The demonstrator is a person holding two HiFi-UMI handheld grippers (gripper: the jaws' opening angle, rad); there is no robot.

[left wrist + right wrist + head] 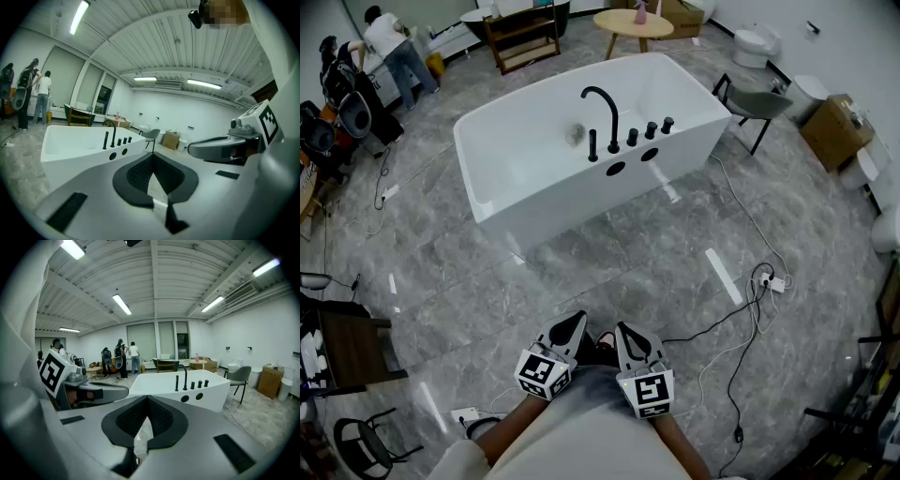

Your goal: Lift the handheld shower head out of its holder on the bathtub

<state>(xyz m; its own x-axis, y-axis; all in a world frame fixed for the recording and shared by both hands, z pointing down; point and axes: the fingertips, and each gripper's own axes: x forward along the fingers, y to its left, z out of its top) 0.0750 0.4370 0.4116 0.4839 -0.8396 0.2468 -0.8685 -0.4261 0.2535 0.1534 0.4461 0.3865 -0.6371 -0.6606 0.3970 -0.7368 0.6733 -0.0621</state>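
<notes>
Barely begun. Held low by the body, well apart from the bathtub (546, 204): left tongs (573, 324) and right tongs (627, 330), both closed on nothing. Seated upright in its holder on the rim, beside the faucet (603, 97): shower head (593, 145). Left to do: approach, grip, lift.

bright, even light from ceiling tubes (121, 304); glare streaks on floor (724, 276); gripper views bend at edges.
</notes>
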